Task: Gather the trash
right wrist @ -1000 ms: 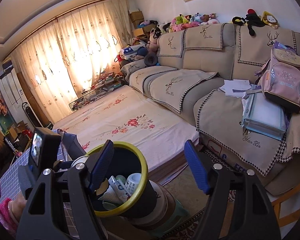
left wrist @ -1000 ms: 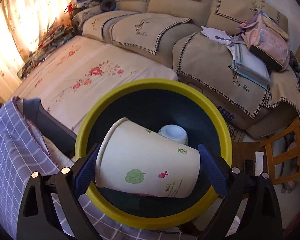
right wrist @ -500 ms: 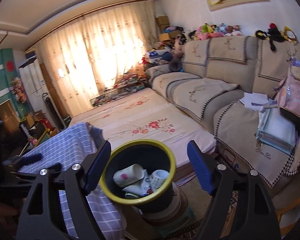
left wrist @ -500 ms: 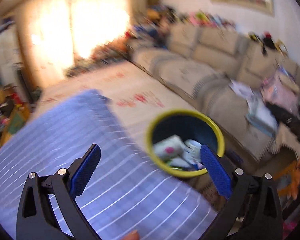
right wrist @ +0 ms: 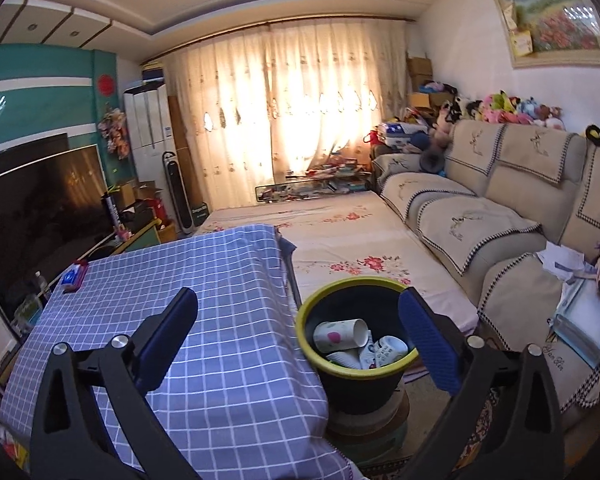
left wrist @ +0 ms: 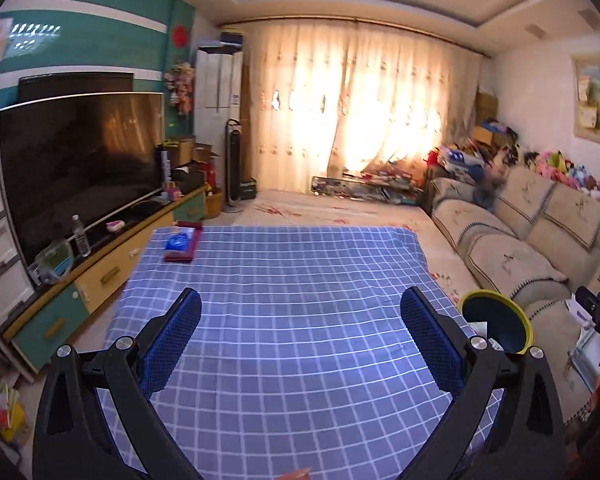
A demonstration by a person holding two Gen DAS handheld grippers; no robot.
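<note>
Indoors, in a sunlit living room, two hand-held grippers hung over a table draped in a blue checked cloth. At far left stood a dark television on a low cabinet, with a clear water bottle in front of the screen. On the cloth's far left corner lay a dark red book with a blue packet resting on top of it.

Nearer the camera, the left gripper pointed across the bare middle of the cloth, its blue-padded jaws spread wide apart with nothing between them. The right gripper had just been opening its jaws; they stood fully apart, empty, the left finger over the cloth and the right finger over the near right rim of the bin.

Behind the table, pale curtains glowed with daylight. To the right of the table, beside its edge, sat the yellow-rimmed black bin on a low round stand. Inside it lay the collected trash: a white paper cup printed with a pink mark, tipped on its side, and several other white cups beneath and beside it. Farther right ran a beige sofa, soft toys lined along its back, papers on its nearest seat.
</note>
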